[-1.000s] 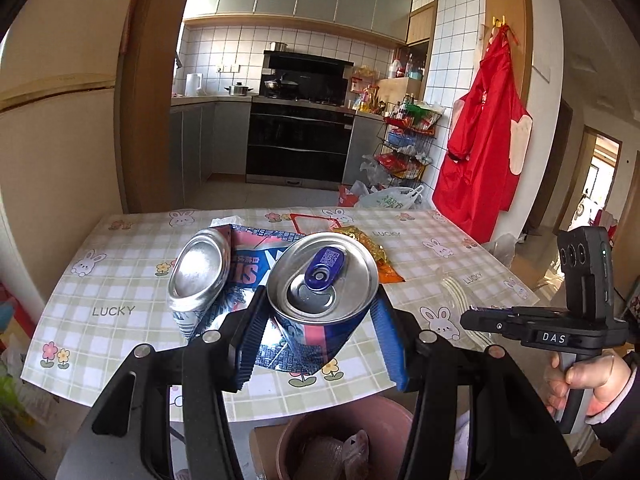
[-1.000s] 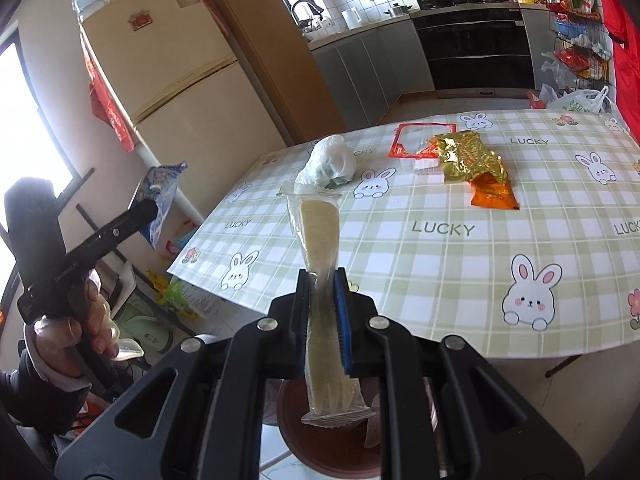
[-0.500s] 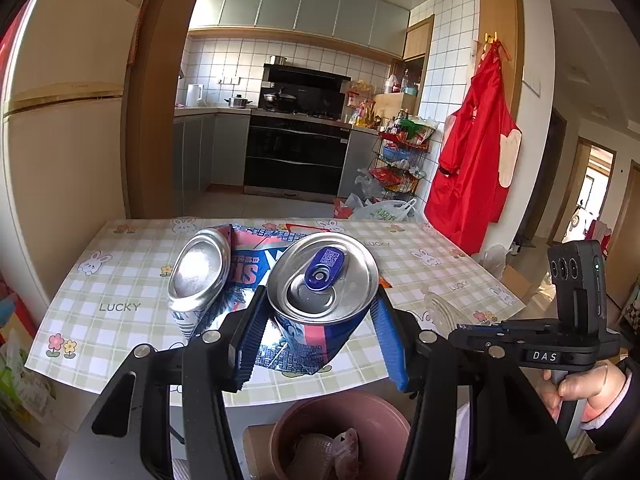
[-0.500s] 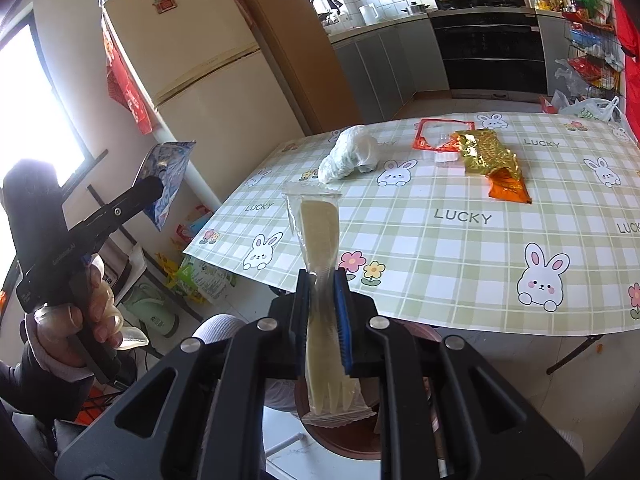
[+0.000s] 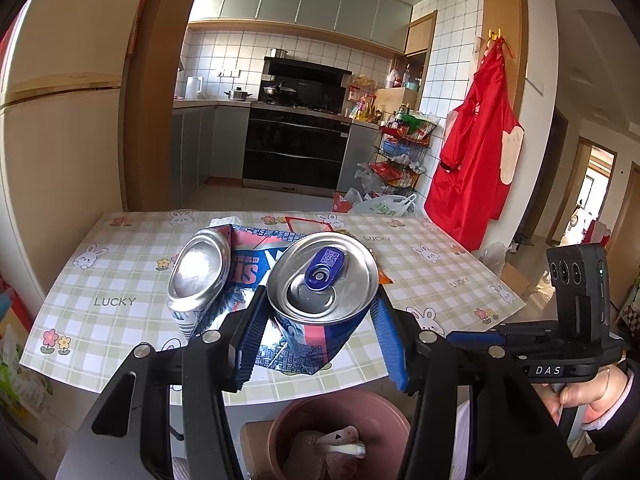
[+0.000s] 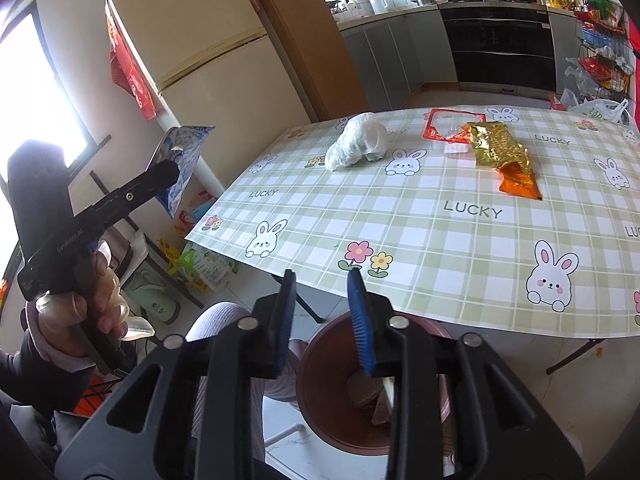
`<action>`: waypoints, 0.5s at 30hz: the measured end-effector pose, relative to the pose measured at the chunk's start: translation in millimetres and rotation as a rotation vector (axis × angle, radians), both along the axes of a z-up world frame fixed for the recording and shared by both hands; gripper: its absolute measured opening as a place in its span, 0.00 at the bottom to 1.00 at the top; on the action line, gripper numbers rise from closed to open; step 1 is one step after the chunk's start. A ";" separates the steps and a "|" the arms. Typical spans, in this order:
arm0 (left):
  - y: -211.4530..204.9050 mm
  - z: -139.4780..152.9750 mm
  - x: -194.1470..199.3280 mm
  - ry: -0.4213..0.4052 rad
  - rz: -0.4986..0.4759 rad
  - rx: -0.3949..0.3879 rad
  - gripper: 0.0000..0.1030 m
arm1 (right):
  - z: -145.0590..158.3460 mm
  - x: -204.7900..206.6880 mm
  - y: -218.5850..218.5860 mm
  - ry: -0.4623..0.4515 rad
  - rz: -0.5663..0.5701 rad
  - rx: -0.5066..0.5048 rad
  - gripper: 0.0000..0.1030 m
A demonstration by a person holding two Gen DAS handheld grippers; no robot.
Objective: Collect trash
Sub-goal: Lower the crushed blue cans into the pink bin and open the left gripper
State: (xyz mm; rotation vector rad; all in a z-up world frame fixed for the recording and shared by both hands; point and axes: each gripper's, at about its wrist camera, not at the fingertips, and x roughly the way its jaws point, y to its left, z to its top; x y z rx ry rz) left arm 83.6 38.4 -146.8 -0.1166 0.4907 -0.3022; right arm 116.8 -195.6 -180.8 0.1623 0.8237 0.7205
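My left gripper (image 5: 320,320) is shut on a crushed blue and red can (image 5: 320,292), bent so that both silver ends face the camera. It hangs above a brown bin (image 5: 288,424) below the table edge. My right gripper (image 6: 320,276) is over the same bin (image 6: 320,360); its jaws are opening and nothing is between them. A pale wrapper (image 6: 386,396) lies inside the bin. On the checked tablecloth (image 6: 440,240) lie a white crumpled bag (image 6: 356,142), a gold wrapper (image 6: 496,148), an orange wrapper (image 6: 518,182) and a red-rimmed tray (image 6: 452,124).
A cream fridge (image 6: 224,76) stands left of the table, with clutter on the floor beneath it. A red apron (image 5: 480,160) hangs on the right wall. A person's hand (image 6: 76,304) holds the left gripper's handle. Kitchen counters and an oven (image 5: 296,152) lie beyond the table.
My right gripper's jaws have parted and the pale wrapper that they held has dropped into the bin. The left gripper still holds the can in the same place.
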 end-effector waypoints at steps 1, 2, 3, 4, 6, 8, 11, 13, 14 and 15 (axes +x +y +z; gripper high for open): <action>-0.8 -0.2 0.5 0.001 -0.004 0.001 0.49 | 0.6 -0.1 -1.3 -0.006 -0.010 -0.007 0.39; -1.9 -0.6 0.7 0.002 -0.007 0.003 0.49 | 1.5 0.3 -2.6 -0.012 -0.018 -0.014 0.47; -2.6 -0.7 0.5 0.002 -0.010 0.004 0.49 | 2.6 0.0 -3.6 -0.020 -0.028 -0.023 0.52; -3.3 -0.9 0.3 0.003 -0.013 0.003 0.49 | 3.9 -0.2 -4.7 -0.029 -0.039 -0.032 0.63; -3.9 -0.9 0.3 0.004 -0.018 0.001 0.49 | 7.0 -0.6 -7.1 -0.048 -0.056 -0.043 0.77; -4.1 -1.9 0.3 0.008 -0.027 -0.003 0.49 | 11.2 -2.1 -9.2 -0.074 -0.080 -0.057 0.93; -4.5 -3.7 1.1 0.018 -0.043 -0.010 0.49 | 16.6 -2.8 -12.4 -0.100 -0.106 -0.074 0.94; -5.9 -5.4 1.4 0.025 -0.055 -0.014 0.49 | 18.7 -2.4 -14.9 -0.113 -0.132 -0.090 0.94; -7.4 -6.2 0.9 0.027 -0.059 -0.012 0.49 | 19.5 -2.1 -15.9 -0.119 -0.145 -0.098 0.94; -8.6 -7.1 0.9 0.029 -0.065 -0.010 0.49 | 20.3 -1.9 -17.3 -0.126 -0.159 -0.106 0.94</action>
